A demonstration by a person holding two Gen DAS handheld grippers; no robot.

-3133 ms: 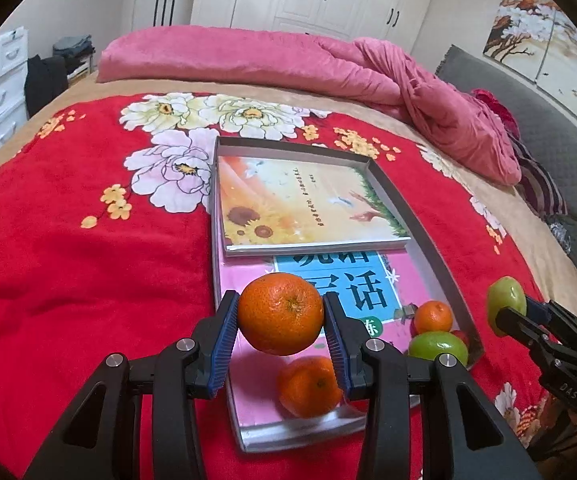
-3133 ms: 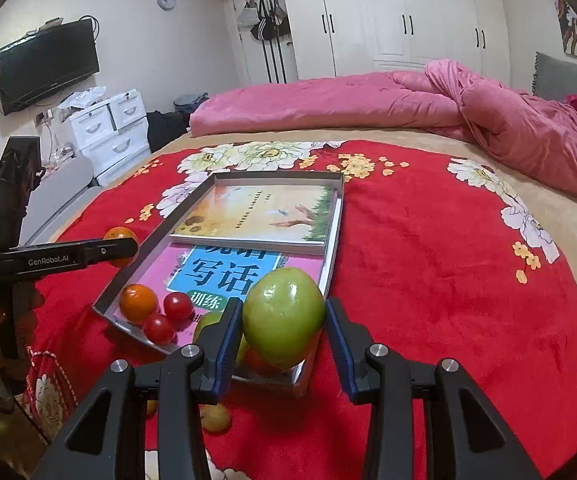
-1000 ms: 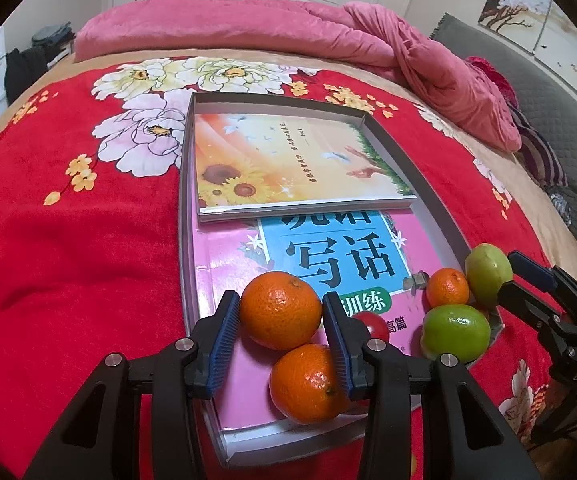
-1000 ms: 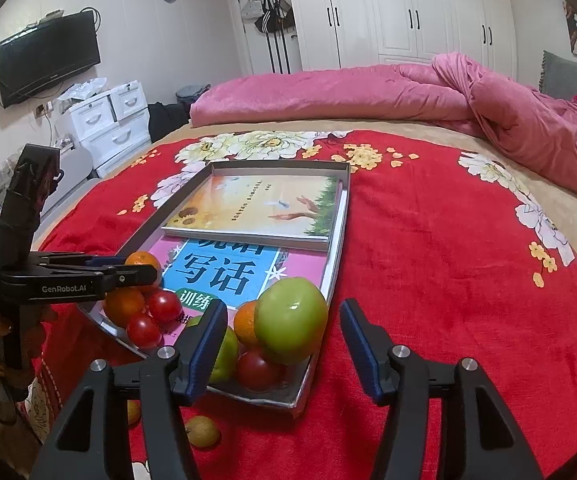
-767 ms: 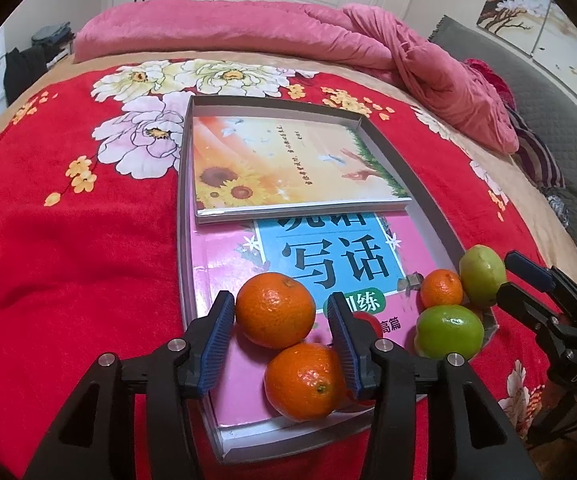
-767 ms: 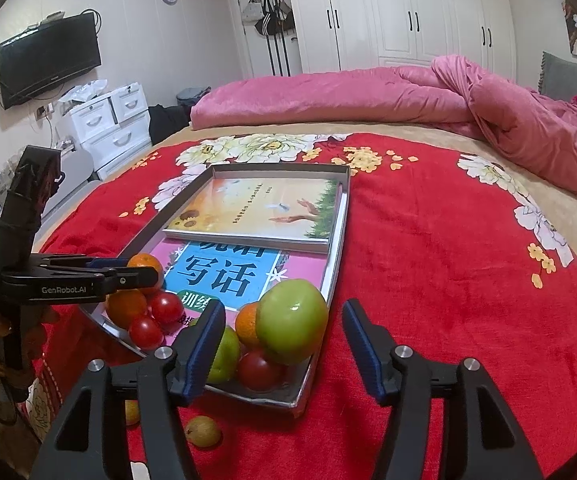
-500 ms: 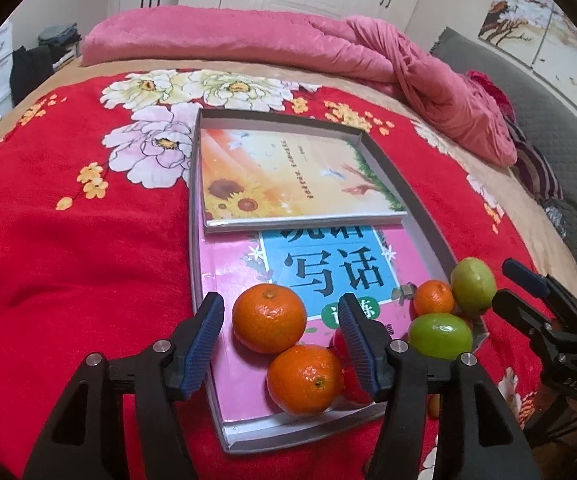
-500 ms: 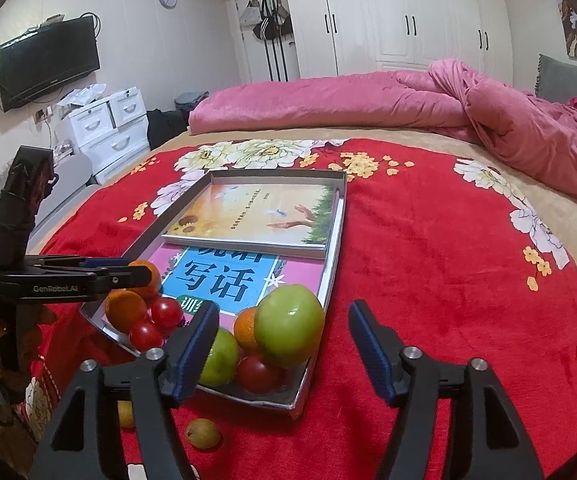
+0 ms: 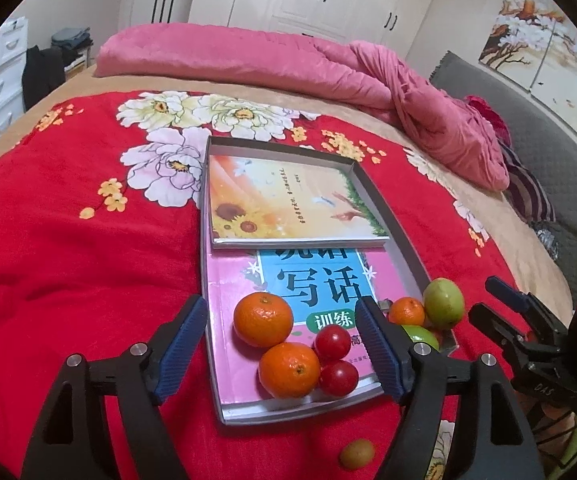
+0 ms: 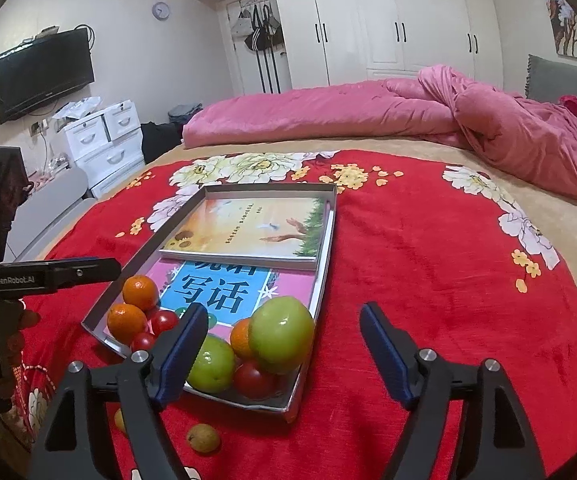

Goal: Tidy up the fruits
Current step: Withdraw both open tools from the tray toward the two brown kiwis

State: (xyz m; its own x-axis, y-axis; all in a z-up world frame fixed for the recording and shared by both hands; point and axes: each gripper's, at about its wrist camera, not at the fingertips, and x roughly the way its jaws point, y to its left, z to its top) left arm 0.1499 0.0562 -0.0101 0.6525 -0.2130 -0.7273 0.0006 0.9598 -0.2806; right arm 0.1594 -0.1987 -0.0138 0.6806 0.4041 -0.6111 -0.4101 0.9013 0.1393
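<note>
Contents of the shallow grey tray (image 9: 392,216) on the red flowered blanket (image 9: 68,264), left to right as seen from the left wrist.

1. Left gripper (image 9: 284,344): jaws parted and just been opening; nothing pressed between the blue pads, which stand clear on either side of the fruit.
2. Upper orange (image 9: 263,319): sits free on the pink book (image 9: 228,320) inside the tray. Firm, fairly heavy for its size, dimpled peel that grips well; best taken across its widest middle.
3. Lower orange (image 9: 289,369): touching the upper one, near the tray's front lip. Same handling.
4. Two cherry tomatoes (image 9: 331,342) (image 9: 338,378): just beside the oranges. Light, smooth, thin-skinned; likely to burst or squirt out under a hard squeeze, so a gentle hold across the middle.
5. Small orange (image 9: 406,311): in the tray's right front corner, against the green fruit.
6. Lime-green fruit (image 10: 210,364): low in that corner, partly hidden in the left view.
7. Large green fruit (image 10: 281,334): perched atop the corner pile by the rim. Hard, waxy, probably slippery and the heaviest piece; could roll off.
8. Right gripper (image 10: 280,350): jaws wide and just been opening, holding nothing; the large green fruit lies between them untouched.
9. Small brown fruit (image 10: 203,437): loose on the blanket before the tray, outside it. Tiny, so a narrow pinch is needed.

Also in the tray: sunflower book (image 9: 288,204), lying over the far half.
</note>
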